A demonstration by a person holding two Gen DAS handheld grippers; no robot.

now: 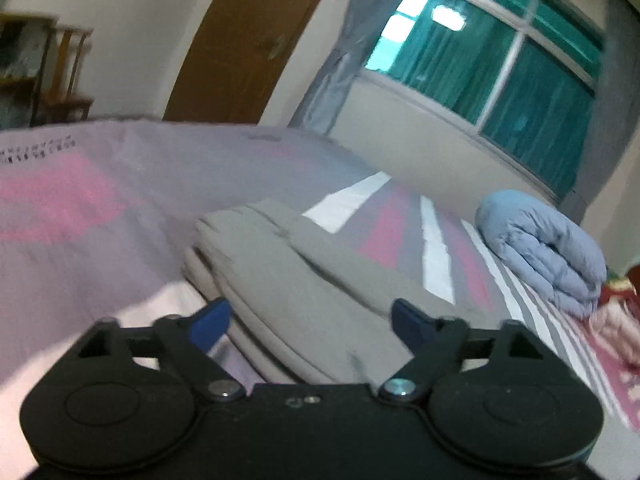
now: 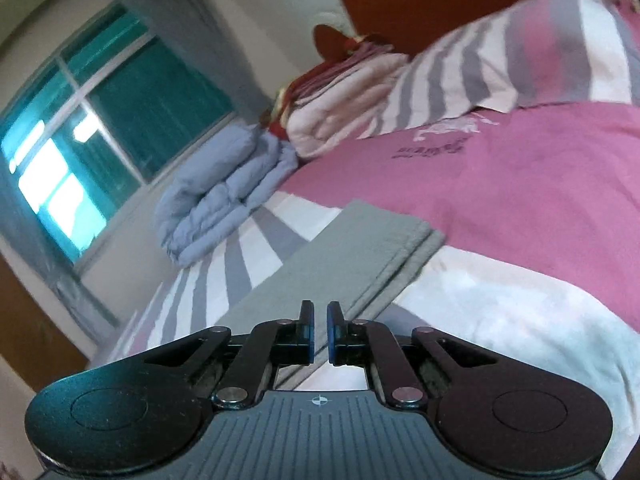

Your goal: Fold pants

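Nearest in the left wrist view, the left tongs (image 1: 310, 322), jaws spread wide with blue pads (image 1: 212, 320) standing apart and nothing pinched between them. Just past and below those pads, the pants (image 1: 288, 276), grey, folded into a flat stacked bundle on the bed (image 1: 92, 184), their layered edge toward the left pad. Beyond the pants, pink, grey and white stripes of bedding. To the right and further off, a rolled blue quilt (image 1: 548, 252). Furthest away, a brown door (image 1: 248, 40), a grey curtain (image 1: 340, 64) and a window (image 1: 496, 68) up to the right; wooden furniture (image 1: 48, 72) far left. Nearest in the right wrist view, the right tongs (image 2: 319, 334), pads drawn almost together with only a thin slit left, gripping nothing visible. Directly ahead of and under the tips, the same pants (image 2: 344, 256), running away as a long grey strip. Right of them, a pink cover (image 2: 520, 192). Ahead and left, the blue quilt (image 2: 224, 196), then a striped pile (image 2: 460, 68) further back. Window (image 2: 100, 120) far left, much blurred.
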